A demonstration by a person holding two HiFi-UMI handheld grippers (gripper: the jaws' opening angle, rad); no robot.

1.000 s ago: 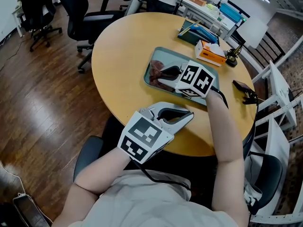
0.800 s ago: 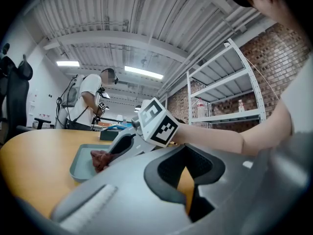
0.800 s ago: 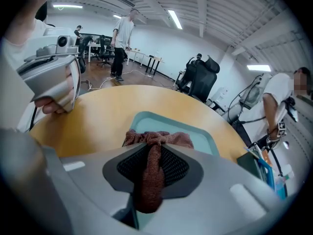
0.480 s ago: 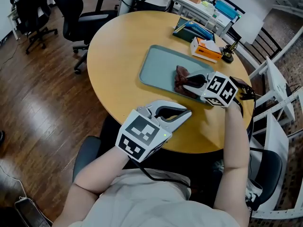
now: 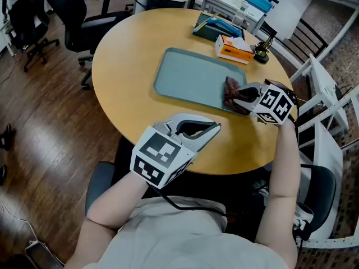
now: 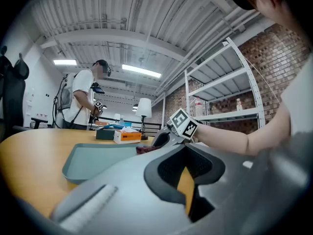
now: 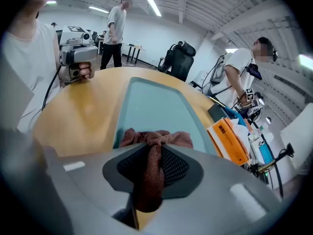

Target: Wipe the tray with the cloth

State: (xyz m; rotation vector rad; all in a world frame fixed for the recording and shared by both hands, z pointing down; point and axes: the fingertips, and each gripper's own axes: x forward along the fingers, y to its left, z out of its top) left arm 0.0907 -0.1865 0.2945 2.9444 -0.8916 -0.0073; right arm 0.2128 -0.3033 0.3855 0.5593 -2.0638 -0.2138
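A grey-green tray [image 5: 188,74] lies on the round wooden table [image 5: 123,55]. A crumpled dark red cloth [image 5: 231,93] rests on the tray's near right corner, and my right gripper [image 5: 240,101] is shut on it. In the right gripper view the cloth [image 7: 155,140] bunches between the jaws, with the tray [image 7: 151,104] stretching away beyond it. My left gripper [image 5: 208,130] hovers at the table's near edge, apart from the tray, shut with nothing in it. The left gripper view shows the tray [image 6: 93,158], the cloth [image 6: 145,150] and the right gripper [image 6: 160,140] from the side.
An orange tissue box [image 5: 233,49] and a teal box [image 5: 216,26] stand behind the tray, with a small black object [image 5: 259,54] at the table's far right edge. Office chairs [image 5: 78,21] stand on the left. White shelving [image 5: 331,100] is on the right. People stand beyond the table.
My right gripper has dragged the cloth across the tray, from its left part to its near right corner. The left gripper has stayed at the table's front edge.
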